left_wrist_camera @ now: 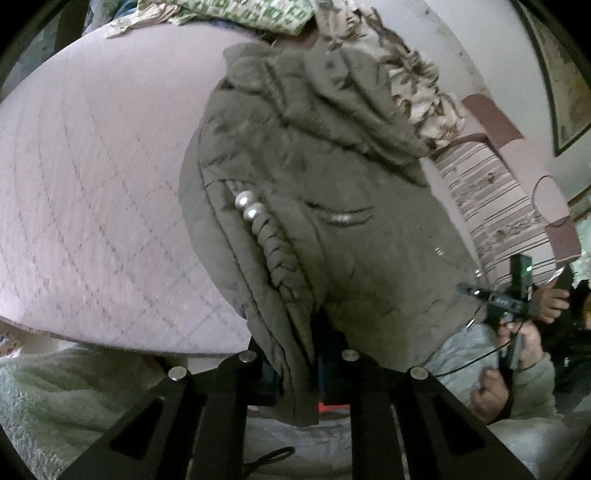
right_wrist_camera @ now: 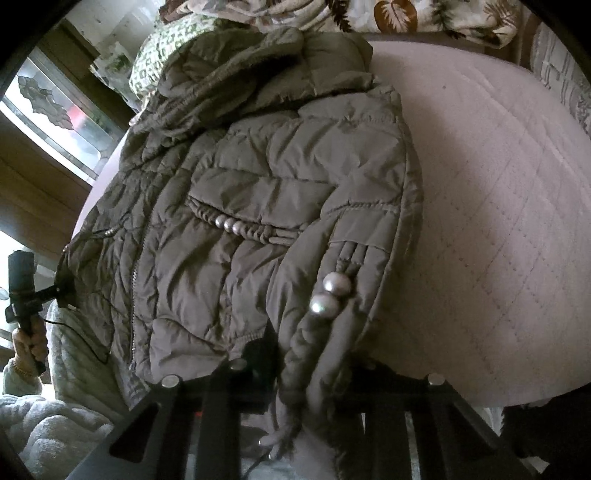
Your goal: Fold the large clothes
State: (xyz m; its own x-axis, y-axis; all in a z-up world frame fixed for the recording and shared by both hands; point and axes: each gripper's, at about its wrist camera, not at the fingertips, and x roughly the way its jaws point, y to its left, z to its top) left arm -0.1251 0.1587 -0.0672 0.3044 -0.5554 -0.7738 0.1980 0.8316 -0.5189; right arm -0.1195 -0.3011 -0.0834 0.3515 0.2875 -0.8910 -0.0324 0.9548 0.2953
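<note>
I have both grippers, left [left_wrist_camera: 295, 384] and right [right_wrist_camera: 299, 376], clenched on the jacket's [right_wrist_camera: 258, 192] hem, I think; it's puffy, soft, slippery, so I grip deep at seams.

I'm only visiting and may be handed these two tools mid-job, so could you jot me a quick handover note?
Left tool: shut on the bottom hem of the grey puffer jacket.
Right tool: shut on a sleeve cuff of the same jacket, by its pearl beads.
Jacket: spread over the pink quilted bed, hood at the far end near the patterned bedding, near edge gathered in both tools.
Done: both grips taken.
Left: no fold is visible yet; probably carry the held edge toward the hood, then flatten it.
</note>
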